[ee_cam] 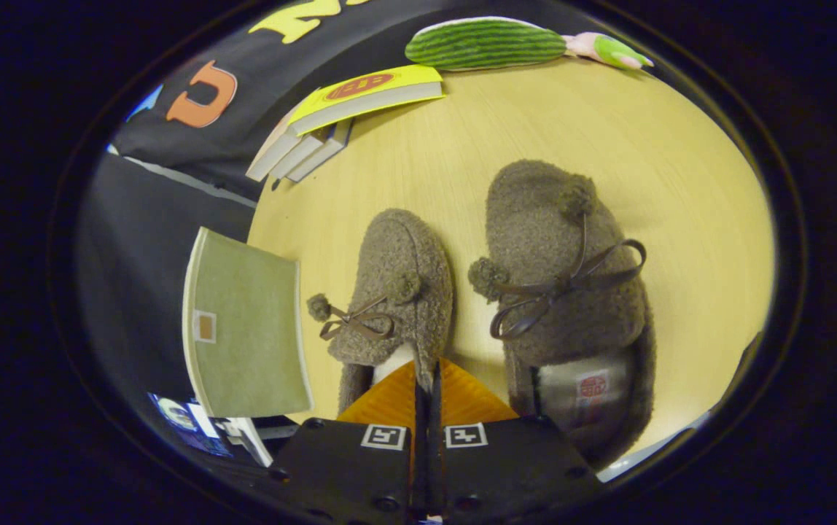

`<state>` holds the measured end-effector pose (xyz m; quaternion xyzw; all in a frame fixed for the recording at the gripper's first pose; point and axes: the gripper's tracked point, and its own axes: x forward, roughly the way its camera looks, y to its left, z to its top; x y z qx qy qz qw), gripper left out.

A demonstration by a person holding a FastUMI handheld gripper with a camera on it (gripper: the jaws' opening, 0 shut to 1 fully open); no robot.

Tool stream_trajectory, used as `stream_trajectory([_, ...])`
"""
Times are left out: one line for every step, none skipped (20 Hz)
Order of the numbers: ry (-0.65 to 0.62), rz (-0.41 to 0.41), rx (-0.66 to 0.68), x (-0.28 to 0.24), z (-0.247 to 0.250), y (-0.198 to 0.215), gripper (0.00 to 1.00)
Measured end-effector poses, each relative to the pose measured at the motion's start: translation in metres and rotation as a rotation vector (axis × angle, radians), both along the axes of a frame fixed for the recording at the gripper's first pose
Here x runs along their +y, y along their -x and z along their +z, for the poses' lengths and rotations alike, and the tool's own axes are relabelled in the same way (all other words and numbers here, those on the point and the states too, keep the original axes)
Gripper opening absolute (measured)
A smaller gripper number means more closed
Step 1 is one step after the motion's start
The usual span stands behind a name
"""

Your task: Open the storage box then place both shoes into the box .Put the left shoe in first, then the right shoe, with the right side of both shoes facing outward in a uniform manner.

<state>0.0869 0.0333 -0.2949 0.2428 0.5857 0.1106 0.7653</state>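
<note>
Between the closed jaws of the gripper (pixel 426 379), the left shoe's (pixel 396 292) collar is pinched; both shoes' toes point away, right shoe (pixel 564 292) alongside.

Two slippers (pixel 491 292) side by side on table (pixel 681 182)
</note>
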Motion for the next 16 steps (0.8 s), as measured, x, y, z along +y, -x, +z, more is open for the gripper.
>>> stream_trajectory([-0.033, -0.013, -0.006, 0.005, 0.008, 0.0, 0.06])
stream_trajectory([-0.072, -0.033, -0.014, 0.012, 0.017, 0.0, 0.06])
stream_trajectory([-0.099, -0.045, -0.022, 0.018, 0.028, -0.001, 0.06])
stream_trajectory([-0.112, -0.057, -0.035, 0.023, 0.038, 0.0, 0.06])
stream_trajectory([-0.117, -0.064, -0.05, 0.028, 0.05, 0.0, 0.06])
stream_trajectory([-0.12, -0.067, -0.068, 0.036, 0.065, 0.001, 0.06])
stream_trajectory([-0.126, -0.066, -0.086, 0.044, 0.082, 0.003, 0.06])
stream_trajectory([-0.138, -0.062, -0.106, 0.055, 0.101, 0.004, 0.06])
stream_trajectory([-0.148, -0.053, -0.128, 0.065, 0.119, 0.004, 0.06])
stream_trajectory([-0.154, -0.04, -0.154, 0.076, 0.136, 0.006, 0.06])
stream_trajectory([-0.154, -0.027, -0.182, 0.088, 0.154, 0.008, 0.06])
stream_trajectory([-0.154, -0.018, -0.203, 0.102, 0.171, 0.013, 0.06])
stream_trajectory([-0.168, -0.016, -0.213, 0.117, 0.188, 0.018, 0.06])
stream_trajectory([-0.198, -0.027, -0.223, 0.137, 0.204, 0.019, 0.06])
stream_trajectory([-0.226, -0.028, -0.227, 0.158, 0.216, 0.021, 0.06])
stream_trajectory([-0.244, -0.027, -0.23, 0.177, 0.225, 0.02, 0.06])
